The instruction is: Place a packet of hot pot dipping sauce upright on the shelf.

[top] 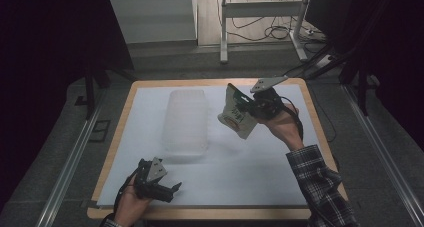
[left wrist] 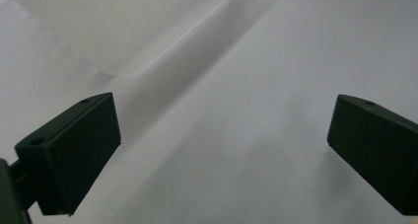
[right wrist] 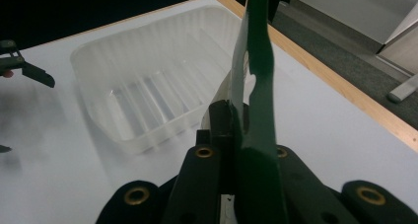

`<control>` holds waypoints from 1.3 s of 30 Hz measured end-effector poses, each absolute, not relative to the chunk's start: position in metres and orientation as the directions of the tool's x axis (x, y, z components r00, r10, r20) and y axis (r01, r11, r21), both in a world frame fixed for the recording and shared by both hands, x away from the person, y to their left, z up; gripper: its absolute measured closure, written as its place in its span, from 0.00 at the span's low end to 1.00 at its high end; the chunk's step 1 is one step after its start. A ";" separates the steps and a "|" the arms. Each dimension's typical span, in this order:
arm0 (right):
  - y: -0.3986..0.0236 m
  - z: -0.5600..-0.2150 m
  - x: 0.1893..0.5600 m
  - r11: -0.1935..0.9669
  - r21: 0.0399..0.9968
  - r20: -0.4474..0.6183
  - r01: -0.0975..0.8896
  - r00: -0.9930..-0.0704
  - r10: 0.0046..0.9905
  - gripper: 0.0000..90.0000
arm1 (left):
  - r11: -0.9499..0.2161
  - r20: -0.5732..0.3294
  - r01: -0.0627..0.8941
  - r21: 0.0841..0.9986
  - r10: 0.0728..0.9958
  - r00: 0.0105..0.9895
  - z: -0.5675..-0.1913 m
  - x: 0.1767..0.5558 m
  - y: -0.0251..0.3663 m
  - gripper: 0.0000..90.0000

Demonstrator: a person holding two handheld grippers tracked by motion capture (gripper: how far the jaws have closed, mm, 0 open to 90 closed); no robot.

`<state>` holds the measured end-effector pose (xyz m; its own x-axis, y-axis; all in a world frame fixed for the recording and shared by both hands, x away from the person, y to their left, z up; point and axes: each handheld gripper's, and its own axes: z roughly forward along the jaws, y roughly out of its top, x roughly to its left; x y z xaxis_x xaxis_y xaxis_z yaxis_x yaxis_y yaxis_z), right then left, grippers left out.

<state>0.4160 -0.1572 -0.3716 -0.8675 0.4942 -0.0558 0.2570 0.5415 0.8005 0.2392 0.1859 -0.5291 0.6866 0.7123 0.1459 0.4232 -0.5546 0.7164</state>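
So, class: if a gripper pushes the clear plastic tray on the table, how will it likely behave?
The clear plastic tray looks thin-walled and holds nothing, so it is probably light and would slide on the smooth white sheet. Its ribbed sides may flex if squeezed. It is low and wide, so tipping seems unlikely.

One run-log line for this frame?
right gripper: shut on green-and-white flat packet, lifted | left gripper: open, empty | clear ribbed plastic tray: empty on white table sheet

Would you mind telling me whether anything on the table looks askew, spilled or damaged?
Nothing stands out. The clear plastic tray sits upright and empty on the white table cover. The right claw holds a green-and-white packet in the air beside the tray; nothing has spilled.
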 end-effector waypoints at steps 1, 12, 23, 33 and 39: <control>-0.156 -0.371 0.417 0.543 0.800 -0.058 0.255 -0.868 0.493 1.00 | -0.550 0.142 0.424 0.720 0.715 0.684 -0.529 0.239 0.185 0.00; -0.130 -0.370 0.435 0.576 0.781 -0.066 0.242 -0.885 0.461 1.00 | -0.555 0.141 0.426 0.715 0.711 0.689 -0.531 0.239 0.184 0.00; -0.103 -0.375 0.452 0.616 0.753 -0.064 0.232 -0.906 0.419 1.00 | -0.562 0.144 0.427 0.708 0.707 0.692 -0.531 0.239 0.184 0.00; -0.082 -0.377 0.466 0.647 0.724 -0.071 0.237 -0.908 0.413 0.99 | -0.558 0.141 0.428 0.711 0.709 0.691 -0.531 0.239 0.184 0.00; -0.062 -0.376 0.472 0.669 0.708 -0.105 0.226 -0.903 0.416 0.99 | -0.563 0.144 0.426 0.709 0.706 0.693 -0.531 0.239 0.184 0.00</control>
<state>0.4718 -0.0624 -0.3764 -0.9031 0.4163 -0.1051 0.2261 0.6694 0.7077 0.2387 0.1837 -0.5309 0.6934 0.7061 0.1437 0.4260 -0.5625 0.7086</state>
